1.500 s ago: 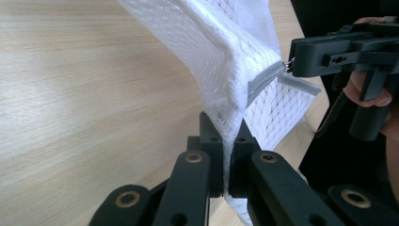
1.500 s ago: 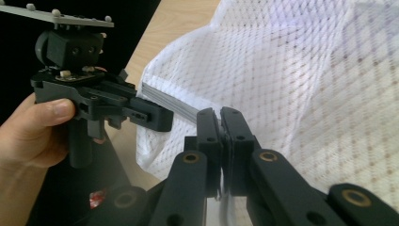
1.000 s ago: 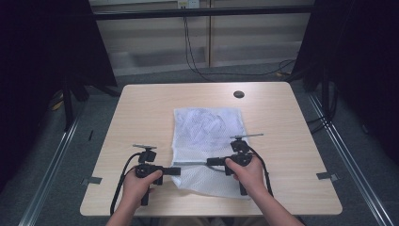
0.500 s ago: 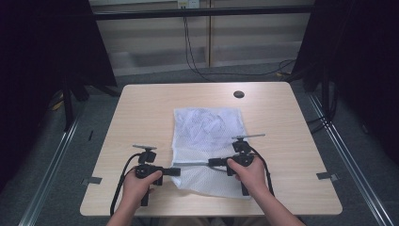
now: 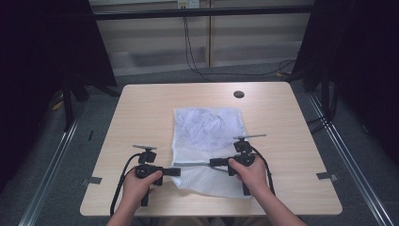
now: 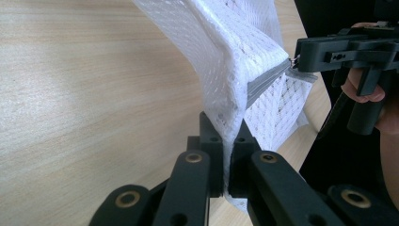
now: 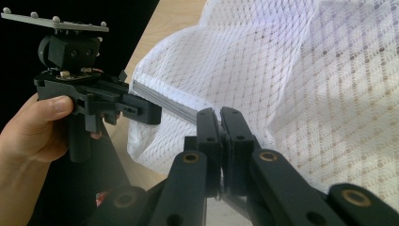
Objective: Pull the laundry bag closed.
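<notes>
**Mesh bag's zipper held at both ends**

While the white mesh laundry bag (image 5: 207, 141) lies flat near the middle of the wooden table (image 5: 141, 108), its near portion is lifted slightly where a grey zipper (image 5: 195, 165) runs across it between the two tools. Seen from the left gripper view, the bag (image 6: 226, 56) rises in a fold straight out of the jaws, and the zipper (image 6: 266, 80) stretches taut toward the other tool.

Closed tight on the mesh at the zipper's left end, the left gripper (image 5: 175, 171) has no gap showing between its jaws. At the zipper's other end the right gripper (image 5: 212, 163) is also pinched together; in the right gripper view (image 7: 220, 117) its jaws meet on the zipper line, most likely on the pull tab, though the tab itself is too small to make out.

Judging by this hold, the step in hand is working the zipper along its track, with one end anchored. The next move calls for steady tension from the left while the right draws the slider straight along the teeth, without snagging mesh.
</notes>
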Demonstrator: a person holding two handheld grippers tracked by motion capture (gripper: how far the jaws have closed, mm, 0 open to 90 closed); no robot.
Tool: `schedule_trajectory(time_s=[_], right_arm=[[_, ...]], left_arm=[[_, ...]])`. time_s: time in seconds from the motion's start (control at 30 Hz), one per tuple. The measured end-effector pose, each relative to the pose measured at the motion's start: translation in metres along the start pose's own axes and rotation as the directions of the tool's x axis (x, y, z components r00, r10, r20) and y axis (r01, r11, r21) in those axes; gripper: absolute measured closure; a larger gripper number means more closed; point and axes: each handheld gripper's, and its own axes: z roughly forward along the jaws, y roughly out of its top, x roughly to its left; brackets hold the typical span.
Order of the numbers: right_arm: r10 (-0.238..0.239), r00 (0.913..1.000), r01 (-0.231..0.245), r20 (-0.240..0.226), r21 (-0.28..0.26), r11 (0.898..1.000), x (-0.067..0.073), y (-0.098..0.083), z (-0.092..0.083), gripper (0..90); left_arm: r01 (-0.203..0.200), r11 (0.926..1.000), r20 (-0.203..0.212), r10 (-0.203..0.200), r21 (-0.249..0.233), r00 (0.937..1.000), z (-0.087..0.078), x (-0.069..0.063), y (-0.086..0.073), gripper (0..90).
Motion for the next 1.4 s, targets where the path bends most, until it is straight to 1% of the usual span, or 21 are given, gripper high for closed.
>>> schedule_trajectory(time_s=[0.1,0.17,0.23,0.33,0.43,0.47,0.5,0.63,0.67,0.73,0.8,0.83,0.97,1.0,1.03,1.07,1.13,1.2,1.23,1.27,1.4], right_arm=[[0.004,1.0000,-0.004,0.005,0.001,1.000,-0.001,0.000,-0.001,87.4],[0.010,0.9999,-0.010,-0.006,0.001,1.000,-0.002,0.000,-0.002,87.4],[0.004,1.0000,-0.004,-0.003,0.000,1.000,-0.002,-0.001,-0.001,87.4],[0.006,1.0000,-0.006,-0.002,0.000,1.000,-0.002,-0.001,-0.001,87.4],[0.006,1.0000,-0.006,-0.002,0.002,1.000,-0.003,0.000,-0.002,87.4],[0.008,1.0000,-0.008,0.001,-0.002,1.000,-0.004,0.001,-0.004,87.4],[0.011,0.9999,-0.011,0.003,-0.007,1.000,-0.006,0.001,-0.005,87.4],[0.008,1.0000,-0.008,0.000,-0.004,1.000,-0.007,0.000,-0.005,87.4],[0.005,1.0000,-0.005,0.003,0.000,1.000,-0.006,-0.001,-0.005,87.4],[0.008,1.0000,-0.008,-0.001,0.000,1.000,-0.006,-0.001,-0.004,87.4],[0.006,1.0000,-0.006,-0.005,-0.004,1.000,-0.007,0.000,-0.004,87.4],[0.016,0.9999,-0.016,-0.004,0.000,1.000,-0.007,0.000,-0.005,87.4],[0.014,0.9999,-0.014,0.000,-0.003,1.000,-0.009,0.001,-0.007,87.4],[0.024,0.9997,-0.024,-0.004,-0.002,1.000,-0.009,0.002,-0.008,87.4],[0.016,0.9999,-0.016,0.000,-0.008,1.000,-0.011,0.002,-0.009,87.4],[0.017,0.9999,-0.017,0.003,-0.010,1.000,-0.011,0.002,-0.010,87.4],[0.020,0.9998,-0.020,0.004,-0.012,1.000,-0.012,0.002,-0.010,87.4],[0.021,0.9998,-0.021,0.006,-0.013,1.000,-0.013,0.002,-0.011,87.4],[0.022,0.9997,-0.022,0.004,-0.015,1.000,-0.013,0.002,-0.012,87.4],[0.026,0.9997,-0.026,0.002,-0.016,1.000,-0.013,0.002,-0.012,87.4],[0.029,0.9996,-0.029,0.002,-0.014,0.999,-0.014,0.002,-0.012,87.4]], left_arm=[[0.013,0.9998,0.003,-0.013,-0.015,0.9999,0.000,0.000,0.000,88.2],[0.012,0.9998,0.003,-0.012,-0.015,0.9999,0.000,-0.001,0.000,88.2],[0.006,0.9999,0.001,-0.006,-0.008,1.0000,-0.001,0.000,0.000,88.2],[0.013,0.9998,0.001,-0.013,-0.014,0.9999,0.000,-0.001,0.000,88.2],[-0.005,1.0000,-0.001,0.005,-0.005,1.0000,-0.002,0.000,0.000,88.2],[0.009,0.9998,-0.003,-0.009,-0.017,1.0000,-0.002,-0.001,-0.001,88.3],[0.000,0.9999,-0.002,0.000,-0.013,1.0000,-0.003,0.000,-0.001,88.2],[0.014,0.9998,-0.002,-0.014,-0.017,0.9999,-0.005,0.000,-0.001,88.2],[0.003,0.9999,-0.010,-0.003,-0.013,0.9999,-0.005,0.002,-0.001,88.2],[0.009,0.9998,-0.006,-0.009,-0.020,0.9999,-0.006,0.002,0.000,88.2],[0.001,0.9999,-0.004,-0.001,-0.013,1.0000,-0.006,0.002,0.000,88.2],[0.008,0.9999,0.002,-0.008,-0.014,1.0000,-0.006,0.002,-0.001,88.2],[0.009,0.9999,0.000,-0.009,-0.014,1.0000,-0.006,0.003,-0.001,88.2],[0.009,0.9997,-0.004,-0.009,-0.024,1.0000,-0.007,0.003,-0.001,88.2],[0.015,0.9997,-0.006,-0.015,-0.021,0.9999,-0.008,0.003,-0.001,88.3],[0.009,0.9996,-0.008,-0.010,-0.027,0.9999,-0.008,0.004,-0.001,88.3],[0.020,0.9993,-0.006,-0.021,-0.033,0.9998,-0.010,0.004,-0.001,88.3],[0.007,0.9996,-0.007,-0.007,-0.026,1.0000,-0.011,0.005,-0.001,88.3],[0.016,0.9993,0.000,-0.016,-0.033,0.9999,-0.011,0.005,-0.001,88.2],[0.009,0.9996,0.000,-0.009,-0.027,1.0000,-0.011,0.005,-0.001,88.2],[0.015,0.9995,-0.001,-0.015,-0.030,0.9999,-0.010,0.005,-0.001,88.3]])
